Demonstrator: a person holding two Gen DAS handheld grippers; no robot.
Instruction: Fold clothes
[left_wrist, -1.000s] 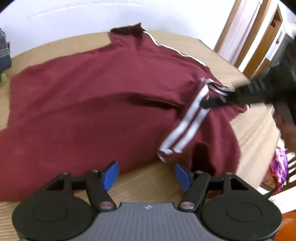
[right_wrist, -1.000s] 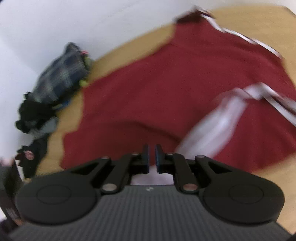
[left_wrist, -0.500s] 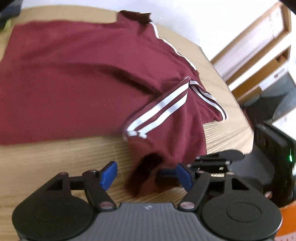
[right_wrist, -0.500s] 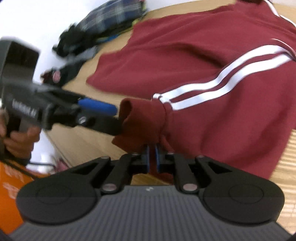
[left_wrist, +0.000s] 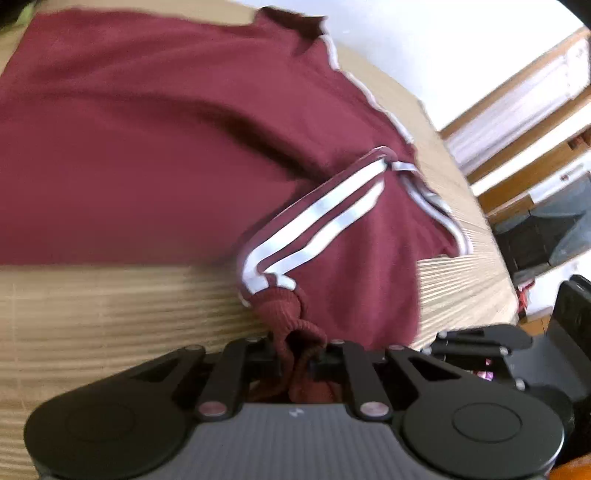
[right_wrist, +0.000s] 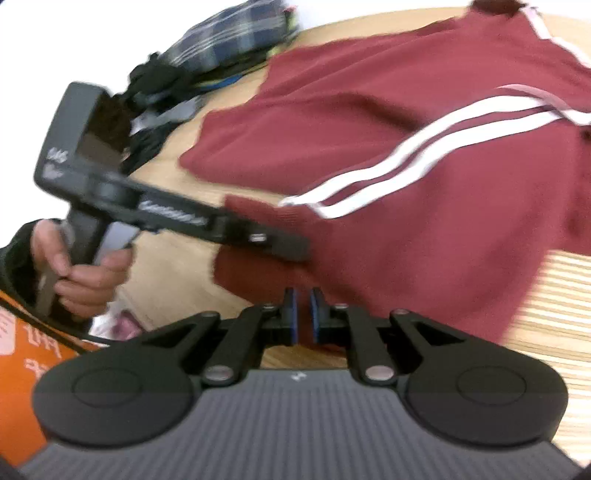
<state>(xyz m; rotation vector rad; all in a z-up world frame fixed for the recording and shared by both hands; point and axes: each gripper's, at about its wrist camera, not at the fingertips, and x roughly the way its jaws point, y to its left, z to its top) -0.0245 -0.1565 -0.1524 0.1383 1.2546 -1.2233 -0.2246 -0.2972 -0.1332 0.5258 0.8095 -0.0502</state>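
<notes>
Maroon jacket (left_wrist: 155, 147) lies spread on the wooden table (left_wrist: 92, 306), its white-striped sleeve (left_wrist: 317, 218) folded across toward the near edge. My left gripper (left_wrist: 295, 354) has just been closing and now pinches the ribbed cuff (left_wrist: 284, 314) between its jaws. My right gripper (right_wrist: 301, 314) is pressed together just beside the sleeve's lower edge; can't tell if any cloth is caught.

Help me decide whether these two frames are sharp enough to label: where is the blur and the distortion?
Left wrist view: maroon jacket smeared toward the left edge, the table grain streaked, the ribbed cuff fairly crisp; fisheye bends the door frame. Right wrist view: left gripper and hand motion-blurred, white stripes soft, plaid clothes pile blurred.
</notes>
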